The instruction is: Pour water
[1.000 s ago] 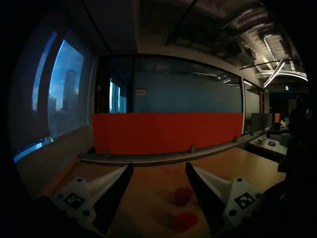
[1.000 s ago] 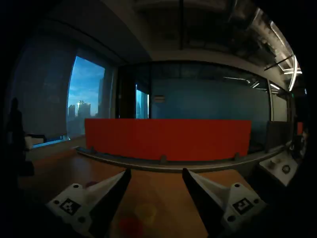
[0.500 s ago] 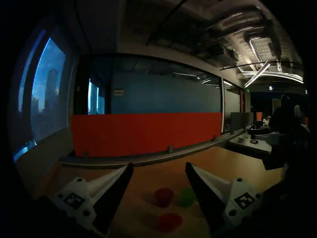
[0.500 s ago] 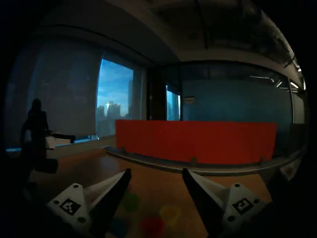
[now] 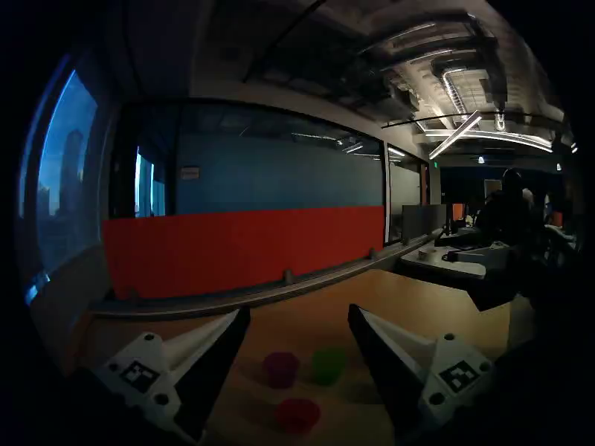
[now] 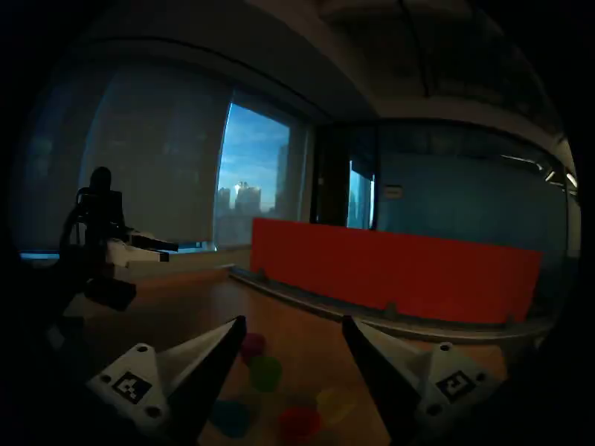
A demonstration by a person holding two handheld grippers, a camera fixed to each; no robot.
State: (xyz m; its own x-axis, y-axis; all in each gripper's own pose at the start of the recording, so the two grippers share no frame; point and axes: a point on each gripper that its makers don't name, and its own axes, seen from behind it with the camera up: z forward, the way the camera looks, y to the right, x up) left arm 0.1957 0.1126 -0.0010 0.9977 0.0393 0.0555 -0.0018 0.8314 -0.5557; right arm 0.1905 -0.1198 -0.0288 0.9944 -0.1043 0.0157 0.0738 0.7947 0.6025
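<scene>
Wood-toned and dim, the bench (image 5: 424, 297) is stretching away under the left gripper (image 5: 297, 311) in the left gripper view. The gripper's two fingers are standing well apart with nothing between them. Beyond the gap three cups are sitting on the bench: a purple cup (image 5: 281, 368) on the left, a green cup (image 5: 328, 364) just beside it on the right, and a red cup (image 5: 297, 414) nearer than both. At the far edge an orange-red partition (image 5: 245, 249) is running across, a window (image 5: 63, 186) is glowing blue on the left, and a person's dark outline (image 5: 513, 212) is showing far off on the right.

In the right gripper view the right gripper (image 6: 292, 321) is likewise hanging spread wide over the bench (image 6: 312, 346), gripping nothing. Five cups are clustering near it: the purple cup (image 6: 253, 346) farthest, the green cup (image 6: 265, 372) just in front of it, a blue cup (image 6: 232, 416) near left, the red cup (image 6: 299, 422) near centre, and a yellow cup (image 6: 335, 405) to its right. The partition (image 6: 401, 271) is slanting across the far right, and the window (image 6: 253, 178) is shining behind it. A dark device (image 6: 97, 230) on the left is too dim to make out.
</scene>
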